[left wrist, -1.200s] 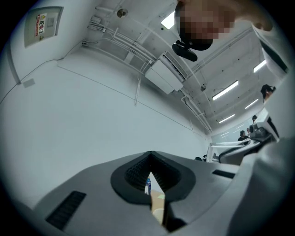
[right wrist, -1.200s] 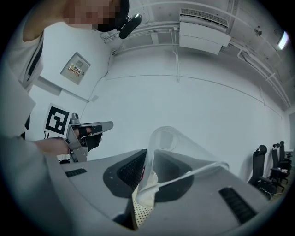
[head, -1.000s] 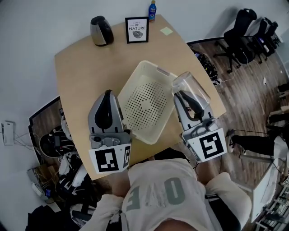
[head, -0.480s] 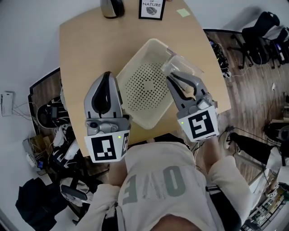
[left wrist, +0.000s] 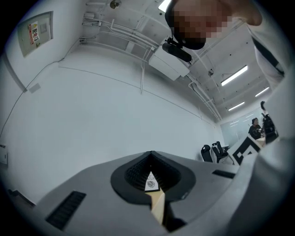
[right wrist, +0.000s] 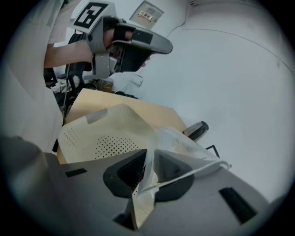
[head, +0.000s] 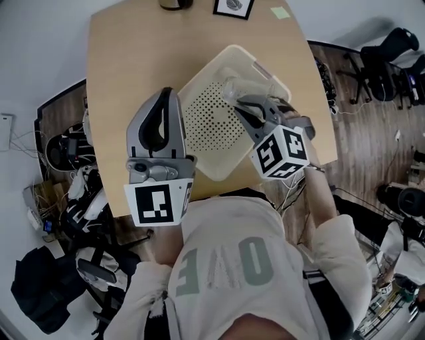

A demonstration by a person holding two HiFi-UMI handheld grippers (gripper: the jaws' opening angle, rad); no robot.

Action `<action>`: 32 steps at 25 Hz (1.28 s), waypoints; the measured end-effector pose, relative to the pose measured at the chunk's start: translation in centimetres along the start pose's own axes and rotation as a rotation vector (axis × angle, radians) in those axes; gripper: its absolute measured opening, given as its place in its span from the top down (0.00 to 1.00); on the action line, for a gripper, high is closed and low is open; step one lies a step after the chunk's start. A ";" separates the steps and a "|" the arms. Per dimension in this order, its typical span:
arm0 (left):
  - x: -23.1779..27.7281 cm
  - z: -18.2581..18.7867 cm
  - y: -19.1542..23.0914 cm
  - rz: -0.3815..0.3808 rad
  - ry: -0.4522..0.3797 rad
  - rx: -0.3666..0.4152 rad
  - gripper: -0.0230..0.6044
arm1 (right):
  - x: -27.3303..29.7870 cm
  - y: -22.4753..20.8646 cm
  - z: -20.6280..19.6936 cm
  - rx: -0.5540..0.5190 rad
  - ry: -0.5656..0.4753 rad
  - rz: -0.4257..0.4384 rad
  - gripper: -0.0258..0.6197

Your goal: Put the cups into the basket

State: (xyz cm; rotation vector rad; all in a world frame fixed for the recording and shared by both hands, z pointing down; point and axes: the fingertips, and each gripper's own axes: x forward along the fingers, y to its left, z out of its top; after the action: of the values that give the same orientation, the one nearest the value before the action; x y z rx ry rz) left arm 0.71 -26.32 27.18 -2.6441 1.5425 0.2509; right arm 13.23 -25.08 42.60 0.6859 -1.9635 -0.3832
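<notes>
A cream perforated basket (head: 211, 118) stands on the wooden table (head: 126, 66). My right gripper (head: 240, 105) is shut on the rim of a clear plastic cup (head: 247, 89), which hangs tilted over the basket's right half. In the right gripper view the cup (right wrist: 184, 144) is pinched by its wall between the jaws of the right gripper (right wrist: 148, 159), with the basket (right wrist: 103, 133) below and to the left. My left gripper (head: 166, 96) is held over the table left of the basket, pointing upward. Its jaws are shut and hold nothing (left wrist: 151, 162).
A dark kettle (head: 174, 3), a framed picture (head: 232, 6) and a green sticky note (head: 280, 12) sit at the table's far edge. Office chairs (head: 392, 60) stand to the right. Bags and cables (head: 73, 199) clutter the floor on the left.
My right gripper has carried the cup leftward from beside the basket's right rim to over the basket. The left gripper stays beside the basket.
</notes>
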 end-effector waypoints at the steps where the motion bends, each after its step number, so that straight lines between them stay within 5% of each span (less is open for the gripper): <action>1: 0.0 -0.1 0.1 0.005 0.002 -0.001 0.96 | 0.5 0.5 -0.4 -0.029 0.021 0.029 0.90; 19: -0.8 -2.8 3.6 0.107 0.064 -0.022 0.96 | 10.6 8.0 -8.3 -0.562 0.423 0.492 0.90; 25: -0.8 -3.3 4.7 0.131 0.073 -0.032 0.96 | 12.2 8.9 -10.4 -0.709 0.517 0.533 0.90; 32: -1.1 -3.6 5.7 0.158 0.079 -0.035 0.96 | 12.7 11.1 -10.8 -0.749 0.518 0.597 0.90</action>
State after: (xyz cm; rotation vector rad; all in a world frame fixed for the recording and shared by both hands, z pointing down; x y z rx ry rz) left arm -4.43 -28.68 31.09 -2.5906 1.7902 0.1852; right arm 14.87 -23.88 62.51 -0.2694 -1.2927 -0.4648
